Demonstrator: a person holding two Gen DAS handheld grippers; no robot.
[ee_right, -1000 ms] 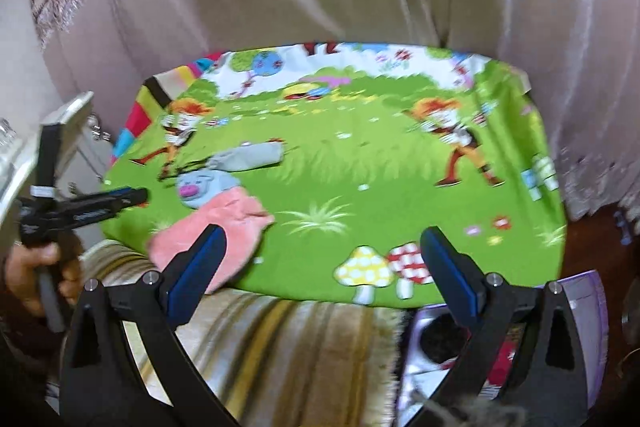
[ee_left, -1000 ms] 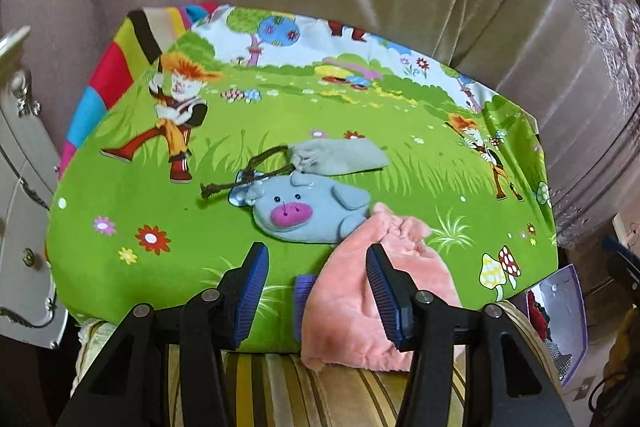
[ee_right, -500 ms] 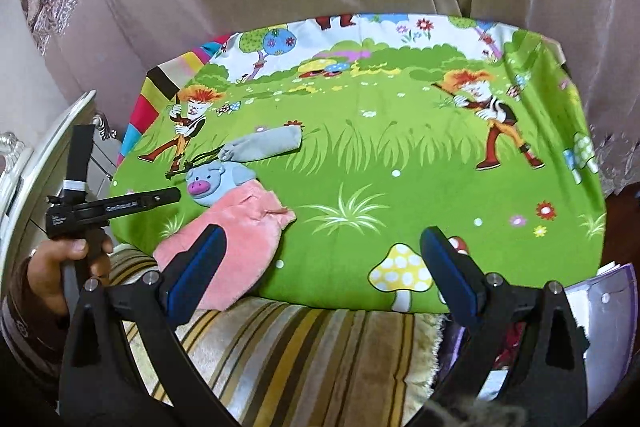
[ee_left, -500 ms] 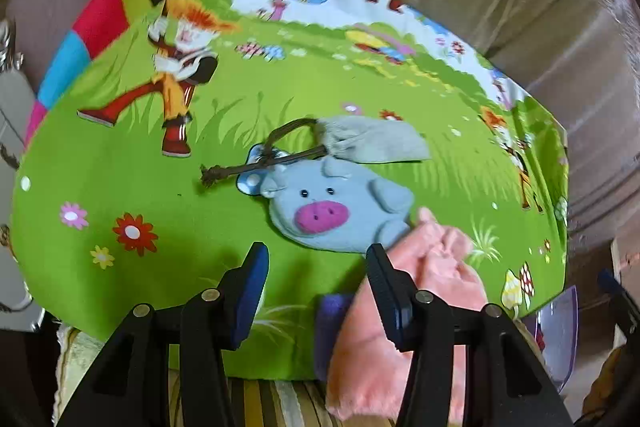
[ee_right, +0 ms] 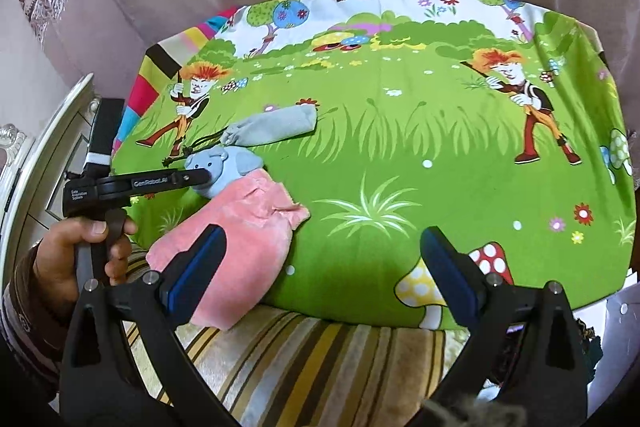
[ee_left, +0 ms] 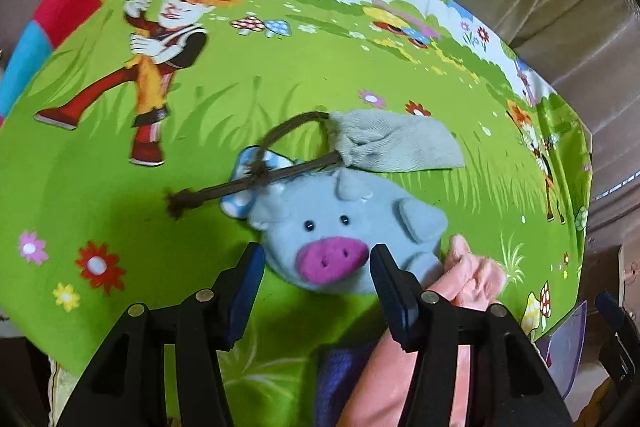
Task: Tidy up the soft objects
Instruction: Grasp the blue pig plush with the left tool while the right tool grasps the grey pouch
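Note:
A blue plush pig (ee_left: 344, 227) with a magenta snout lies on the green cartoon cloth (ee_left: 100, 187). My left gripper (ee_left: 316, 259) hangs just over it, pointing steeply down. Its jaws are opening, the pig's snout lies between the fingers, and the pads do not press on it. A grey drawstring pouch (ee_left: 396, 143) lies just behind the pig, its brown cord trailing left. A pink plush cloth (ee_left: 468, 275) overlaps the pig's right side. In the right wrist view my right gripper (ee_right: 323, 239) stands wide open and holds nothing, its left finger over the pink cloth (ee_right: 248, 227).
A person's hand (ee_right: 80, 247) holds the left gripper's handle. A striped cushion (ee_right: 300, 347) lies under the cloth's near edge. A white cabinet (ee_right: 40, 155) stands at the left, beige drapes behind. A purple bin (ee_left: 568, 339) sits low at the right.
My left gripper has moved forward and down from the pink cloth to the pig, which now lies between its fingers. My right gripper has also come lower and closer to the cloth.

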